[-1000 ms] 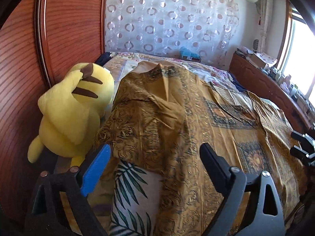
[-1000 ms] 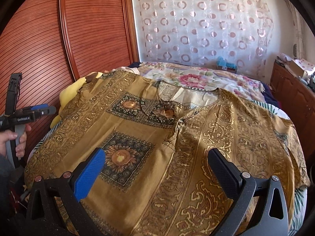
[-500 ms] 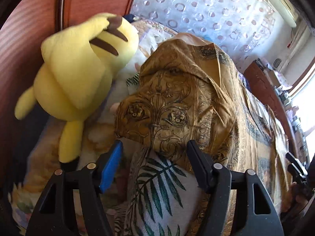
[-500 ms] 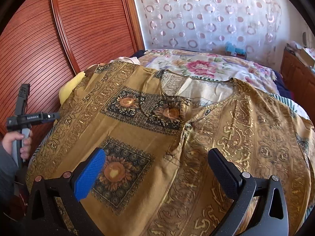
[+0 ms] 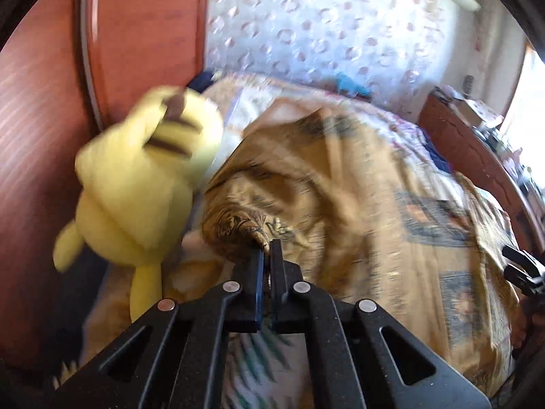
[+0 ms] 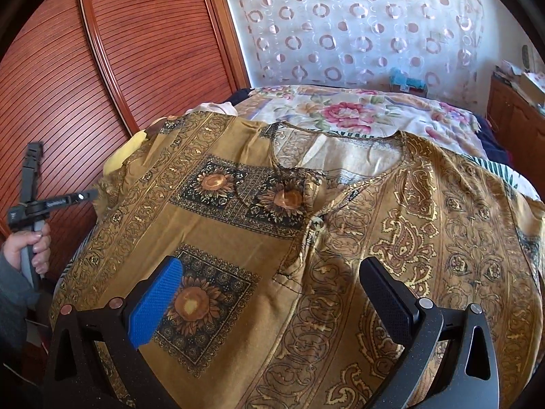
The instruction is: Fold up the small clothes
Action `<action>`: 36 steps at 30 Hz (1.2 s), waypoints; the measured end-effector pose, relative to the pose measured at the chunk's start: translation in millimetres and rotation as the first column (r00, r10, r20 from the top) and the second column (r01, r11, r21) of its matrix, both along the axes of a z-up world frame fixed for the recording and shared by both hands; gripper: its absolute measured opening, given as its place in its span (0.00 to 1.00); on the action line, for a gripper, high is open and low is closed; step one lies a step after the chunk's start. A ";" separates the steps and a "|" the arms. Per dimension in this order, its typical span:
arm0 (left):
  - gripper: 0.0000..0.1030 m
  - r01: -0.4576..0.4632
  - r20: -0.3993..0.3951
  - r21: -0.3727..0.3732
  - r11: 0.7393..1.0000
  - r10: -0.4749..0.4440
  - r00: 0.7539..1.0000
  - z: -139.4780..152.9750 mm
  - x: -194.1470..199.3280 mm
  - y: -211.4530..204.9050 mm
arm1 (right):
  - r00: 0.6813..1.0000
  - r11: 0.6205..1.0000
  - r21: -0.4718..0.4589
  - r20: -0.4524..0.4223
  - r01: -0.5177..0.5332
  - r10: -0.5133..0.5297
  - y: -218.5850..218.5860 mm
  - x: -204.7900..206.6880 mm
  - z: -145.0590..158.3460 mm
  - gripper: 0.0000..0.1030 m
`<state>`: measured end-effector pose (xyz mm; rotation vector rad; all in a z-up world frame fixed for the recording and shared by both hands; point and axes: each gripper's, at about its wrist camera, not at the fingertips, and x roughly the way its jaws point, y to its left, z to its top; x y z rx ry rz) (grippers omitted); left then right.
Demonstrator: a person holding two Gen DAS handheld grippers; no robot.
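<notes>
While the ochre patterned shirt (image 6: 306,238) lies spread across the bed (image 6: 374,109), its left sleeve end is pinched in the left gripper (image 5: 267,255), jaws shut, beside a yellow plush toy (image 5: 143,187); the right gripper (image 6: 272,300) hovers over the shirt front, jaws wide and empty.

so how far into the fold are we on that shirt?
Barely started. Done: the mustard patterned shirt is spread face up on the bed, no fold visible. In hand: the left gripper has shut on the sleeve edge beside the yellow plush toy. The right gripper hovers open over the shirt front, holding nothing. Left: every fold.
</notes>
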<state>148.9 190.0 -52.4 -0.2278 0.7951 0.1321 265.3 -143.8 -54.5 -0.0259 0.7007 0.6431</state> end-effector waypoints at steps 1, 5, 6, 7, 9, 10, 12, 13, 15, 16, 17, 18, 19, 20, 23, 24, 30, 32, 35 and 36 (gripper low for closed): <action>0.03 0.036 0.022 0.001 0.999 -0.036 0.999 10.7 0.2 -9.6 | 1.000 1.000 0.001 0.003 0.002 -0.002 -1.1 -1.3 0.1 1.00; 0.03 0.158 0.074 0.043 0.987 -0.161 0.984 40.6 10.1 -46.9 | 1.000 1.000 0.006 0.012 0.017 -0.017 -5.5 -6.1 1.9 1.00; 0.03 0.191 0.086 0.024 0.981 -0.192 0.978 43.7 12.5 -55.9 | 1.000 1.000 0.009 0.014 0.025 -0.025 -8.3 -7.7 2.4 1.00; 0.03 0.235 0.087 0.003 0.972 -0.234 0.968 44.0 15.8 -68.1 | 0.999 0.999 0.014 0.016 0.034 -0.034 -11.1 -8.8 3.2 1.00; 0.04 0.296 0.081 -0.004 0.955 -0.295 0.952 41.7 18.8 -89.4 | 0.998 0.998 0.022 0.021 0.054 -0.055 -17.3 -11.6 5.2 1.00; 0.04 0.321 0.073 -0.022 0.947 -0.319 0.945 37.3 19.4 -99.1 | 0.997 0.998 0.024 0.025 0.066 -0.067 -20.6 -13.8 5.4 1.00; 0.04 0.364 0.052 -0.056 0.930 -0.361 0.931 28.8 18.3 -113.2 | 0.996 0.996 0.028 0.026 0.086 -0.087 -27.2 -18.1 5.0 1.00; 0.04 0.380 0.044 -0.061 0.923 -0.378 0.925 24.5 16.3 -118.3 | 0.995 0.995 0.028 0.024 0.098 -0.099 -31.3 -20.7 3.9 1.00; 0.04 0.387 0.022 -0.050 0.921 -0.386 0.922 18.9 10.9 -122.6 | 0.994 0.994 0.024 0.023 0.109 -0.110 -34.4 -25.1 3.3 1.00; 0.07 0.387 0.013 -0.043 0.921 -0.387 0.922 18.0 9.5 -122.8 | 0.993 0.993 0.019 0.023 0.116 -0.116 -36.1 -27.5 2.1 1.00; 0.11 0.386 0.010 -0.036 0.922 -0.386 0.923 18.7 8.5 -122.5 | 0.993 0.993 0.017 0.021 0.117 -0.118 -38.3 -26.7 2.9 1.00; 0.22 0.383 0.014 -0.030 0.923 -0.383 0.924 20.2 5.2 -120.3 | 0.993 0.993 0.015 0.020 0.119 -0.119 -38.1 -27.9 3.3 1.00; 0.33 0.376 0.021 -0.023 0.926 -0.375 0.927 22.7 0.9 -116.6 | 0.992 0.993 0.012 0.020 0.121 -0.121 -36.8 -28.8 4.1 1.00; 0.39 0.370 0.030 -0.018 0.929 -0.369 0.929 25.6 -1.8 -116.3 | 0.992 0.993 0.009 0.021 0.122 -0.122 -34.8 -29.8 5.0 1.00; 0.72 0.346 0.060 -0.007 0.938 -0.345 0.937 33.7 -12.3 -103.4 | 0.993 0.994 0.004 0.024 0.114 -0.114 -24.3 -30.3 9.9 1.00; 0.79 0.330 0.067 0.002 0.944 -0.329 0.942 36.1 -13.7 -100.3 | 0.994 0.994 0.003 0.025 0.107 -0.107 -21.2 -29.8 11.6 1.00; 0.80 0.212 0.079 0.044 0.976 -0.215 0.973 35.2 -24.5 -63.3 | 0.999 1.000 -0.019 0.041 0.016 -0.015 13.0 -17.4 25.6 0.97; 0.80 0.187 0.071 0.048 0.981 -0.190 0.979 32.8 -26.6 -53.8 | 0.998 0.999 -0.029 0.054 -0.042 0.044 36.7 -14.7 31.0 0.93; 0.80 0.159 0.069 0.056 0.986 -0.163 0.984 28.7 -30.1 -39.2 | 0.991 0.992 -0.034 0.059 -0.118 0.119 69.2 -7.0 36.4 0.86; 0.80 0.153 0.066 0.060 0.986 -0.157 0.985 27.4 -31.0 -34.4 | 0.987 0.989 -0.035 0.062 -0.145 0.147 82.0 -5.3 37.6 0.85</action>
